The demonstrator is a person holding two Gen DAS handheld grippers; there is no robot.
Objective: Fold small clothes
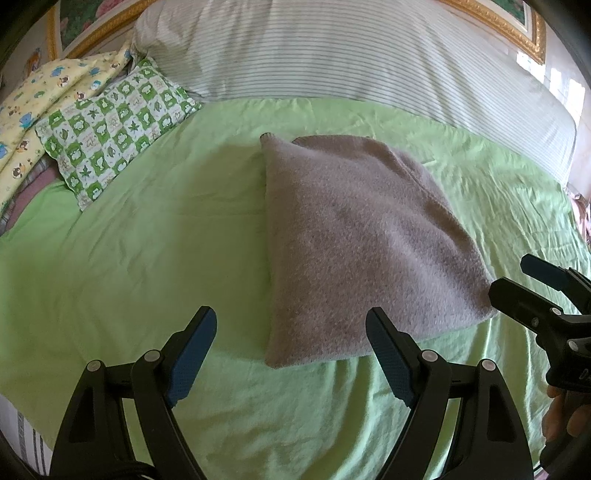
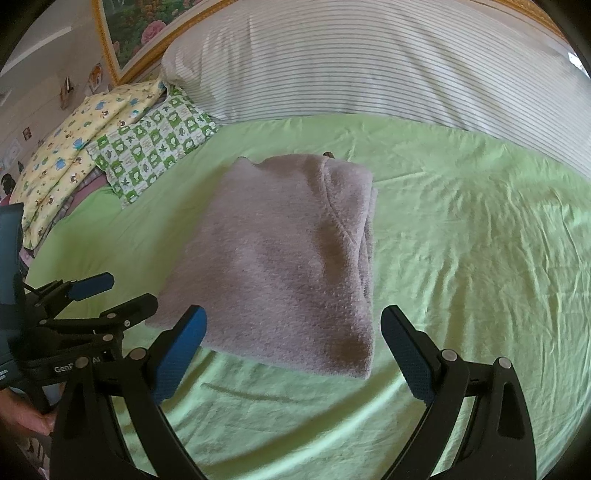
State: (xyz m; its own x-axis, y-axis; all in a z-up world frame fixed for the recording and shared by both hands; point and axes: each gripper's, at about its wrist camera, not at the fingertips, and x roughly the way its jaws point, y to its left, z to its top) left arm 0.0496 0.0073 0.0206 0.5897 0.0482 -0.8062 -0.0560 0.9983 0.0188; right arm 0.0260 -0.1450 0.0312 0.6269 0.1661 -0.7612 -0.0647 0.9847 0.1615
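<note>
At the far left we see a pale yellow pillow printed with small cartoon animals [image 1: 44, 96], and just beside it, overlapping its edge, a green-and-white checked pillow with leaf motifs [image 1: 114, 125]. Both rest at the edge of the wrinkled light green bedsheet [image 1: 147, 240], which we find spread across the whole bed. Behind it lies a large white duvet with thin grey stripes [image 1: 332, 55], in front of a gilded picture frame [image 1: 498, 22].

Our left gripper [image 1: 291, 354] hangs low over the sheet with its blue-padded fingers [image 1: 192, 358] spread wide and nothing between them. Just ahead of it, in the middle of the sheet, lies the grey fleece garment folded into a thick rectangle [image 1: 362, 240], flat on the bed, its near edge just beyond the fingertips.

To the right, our right gripper [image 2: 293, 354] is likewise spread apart and empty, close to the garment's near right corner, not touching it in either view.
</note>
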